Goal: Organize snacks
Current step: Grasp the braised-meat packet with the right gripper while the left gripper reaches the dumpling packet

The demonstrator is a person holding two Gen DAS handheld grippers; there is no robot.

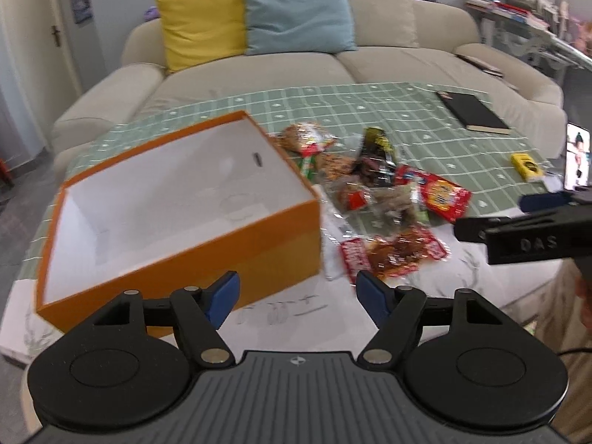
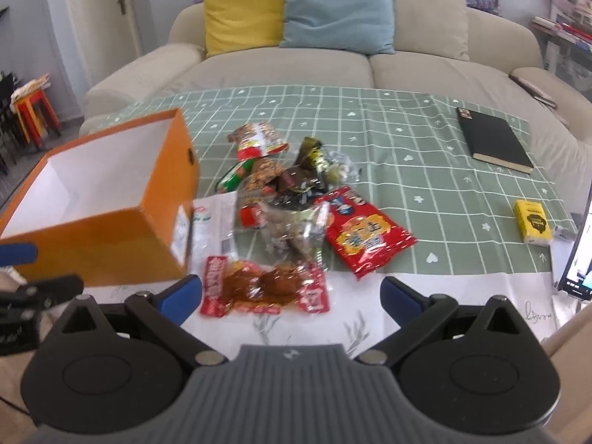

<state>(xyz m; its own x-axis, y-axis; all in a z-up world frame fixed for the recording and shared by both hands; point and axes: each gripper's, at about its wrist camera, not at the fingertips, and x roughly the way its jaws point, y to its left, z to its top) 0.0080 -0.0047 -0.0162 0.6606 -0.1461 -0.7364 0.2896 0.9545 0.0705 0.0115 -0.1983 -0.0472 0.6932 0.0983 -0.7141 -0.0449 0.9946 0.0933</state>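
Observation:
An orange box [image 1: 185, 270] with a white inside stands open on the left of the table, nothing in it. To its right lies a pile of snack packets [image 1: 370, 185]: a big red bag [image 2: 364, 235], a black packet [image 1: 375, 155], clear wrapped pieces. Nearest me lies a red packet of brown food [image 2: 264, 288]. My left gripper [image 1: 298, 296] is open in front of the box's near corner, nothing between its fingers. My right gripper [image 2: 292, 294] is open just above the red packet of brown food, its pads apart from it.
A black book [image 2: 494, 140] and a small yellow box [image 2: 532, 222] lie on the green checked cloth [image 2: 407, 170] at the right. A lit screen [image 2: 577, 251] stands at the right edge. A beige sofa [image 2: 333, 70] with yellow and blue cushions is behind the table.

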